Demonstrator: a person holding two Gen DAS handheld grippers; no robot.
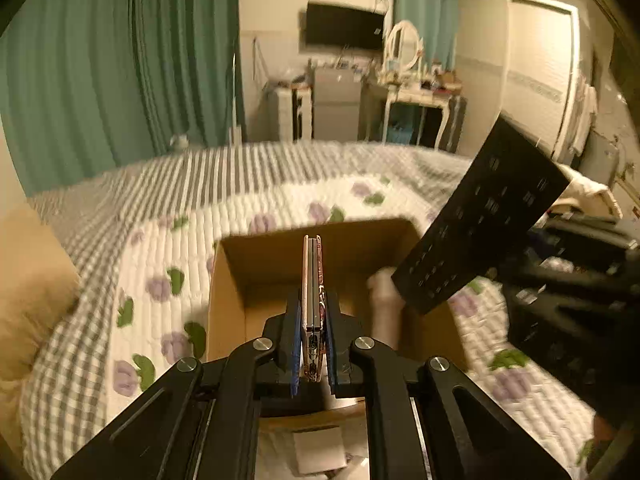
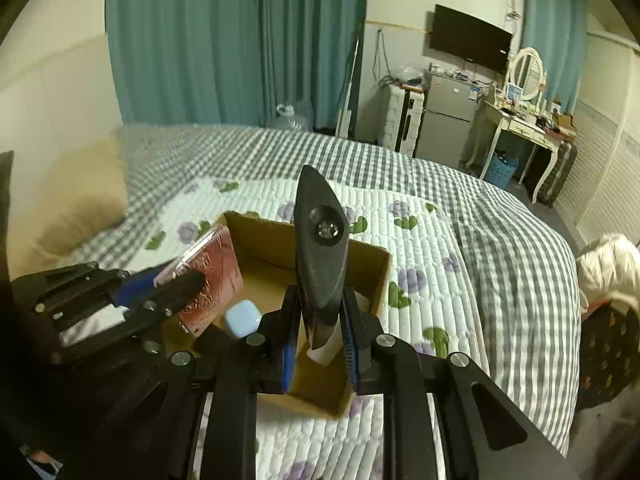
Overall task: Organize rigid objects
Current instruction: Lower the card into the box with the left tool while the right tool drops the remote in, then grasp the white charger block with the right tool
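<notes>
An open cardboard box sits on the bed. My left gripper is shut on a thin phone with a red patterned case, held edge-on over the box; the phone also shows in the right wrist view. My right gripper is shut on a black remote control, held upright over the box; the remote shows tilted in the left wrist view. Inside the box lie a light blue case and a white object.
The bed has a floral quilt over a grey checked sheet. A tan pillow lies at the left. A white garment lies at the bed's right edge. Fridge, dressing table and curtains stand beyond the bed.
</notes>
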